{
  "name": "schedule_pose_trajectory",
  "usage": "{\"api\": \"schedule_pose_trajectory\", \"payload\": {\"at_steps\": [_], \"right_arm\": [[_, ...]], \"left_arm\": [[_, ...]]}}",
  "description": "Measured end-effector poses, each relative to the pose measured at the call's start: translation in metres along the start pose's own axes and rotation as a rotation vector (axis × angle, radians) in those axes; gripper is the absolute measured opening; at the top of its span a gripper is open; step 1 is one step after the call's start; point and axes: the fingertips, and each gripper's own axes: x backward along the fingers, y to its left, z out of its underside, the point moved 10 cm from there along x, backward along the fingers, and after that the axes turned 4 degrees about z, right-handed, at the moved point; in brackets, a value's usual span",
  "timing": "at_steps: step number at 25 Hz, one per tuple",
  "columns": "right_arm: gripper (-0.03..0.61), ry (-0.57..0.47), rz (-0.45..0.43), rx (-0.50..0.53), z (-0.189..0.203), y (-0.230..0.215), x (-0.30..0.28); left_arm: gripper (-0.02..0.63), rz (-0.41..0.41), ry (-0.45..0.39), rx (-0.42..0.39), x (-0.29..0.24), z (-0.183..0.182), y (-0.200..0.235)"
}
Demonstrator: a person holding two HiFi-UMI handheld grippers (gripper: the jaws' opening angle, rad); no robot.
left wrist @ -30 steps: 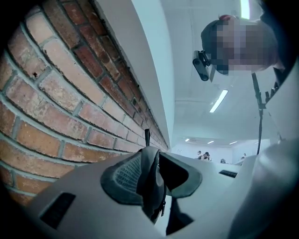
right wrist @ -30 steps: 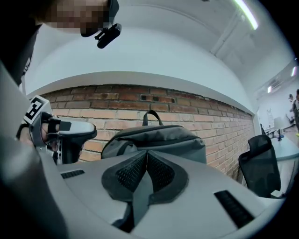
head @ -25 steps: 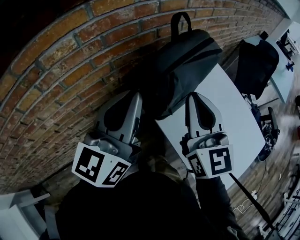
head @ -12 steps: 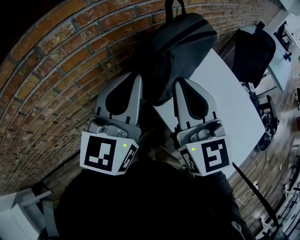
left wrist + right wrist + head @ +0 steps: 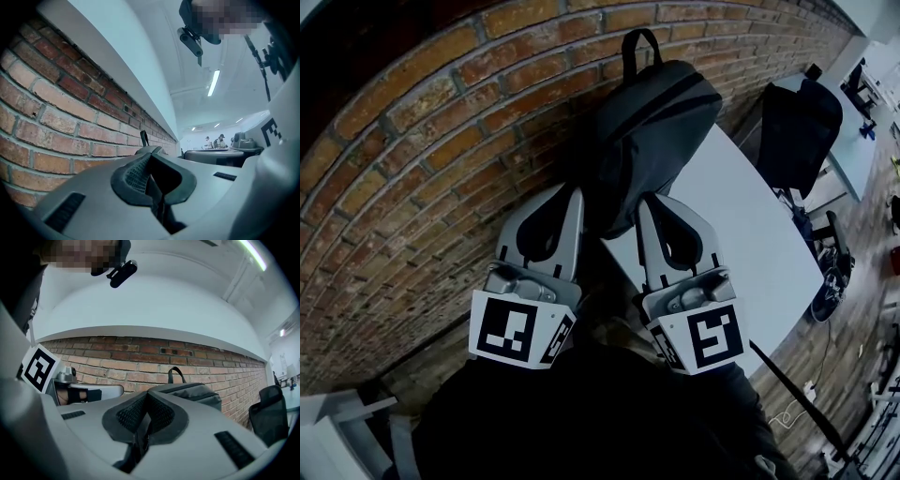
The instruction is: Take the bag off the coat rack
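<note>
Two claws were held side by side in front of a brick wall (image 5: pixel 441 159), both aimed at it. The left claw (image 5: pixel 574 188) had its jaws pressed together with nothing between them; its own view showed the dark ribbed pads meeting along one seam (image 5: pixel 149 159). The right claw (image 5: pixel 645 199) was likewise pressed together and pinched nothing, its pads closed on each other in its own view (image 5: pixel 146 398). Each claw carried a marker cube at its rear, the left one (image 5: pixel 520 328) and the right one (image 5: pixel 708 337) close over the person's dark sleeves.

The bag (image 5: pixel 652 122), a dark grey backpack, hung flat against the bricks just beyond the two claw tips, with its carry loop (image 5: pixel 639 52) standing up at the top. What the loop hung from could not be made out. Neither claw touched the bag; its lower end lay between and just past the tips in the head view. From the right gripper view the bag (image 5: pixel 192 392) rose just behind the closed jaws, and the left claw (image 5: pixel 89 392) showed off to one side.

A white desk (image 5: pixel 750 234) stood beside the bag, its corner reaching under it. A second bag (image 5: pixel 797 131), darker, stood farther along by another pale surface, near the wooden floor (image 5: pixel 862 309).
</note>
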Motion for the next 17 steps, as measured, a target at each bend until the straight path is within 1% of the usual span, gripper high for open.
{"api": "schedule_pose_trajectory", "payload": {"at_steps": [17], "right_arm": [[0.006,-0.008,-0.007,-0.007,0.0032,-0.0098,0.0044]], "left_arm": [[0.009,0.016,0.019,0.012,-0.0091,0.0067,-0.01]]}}
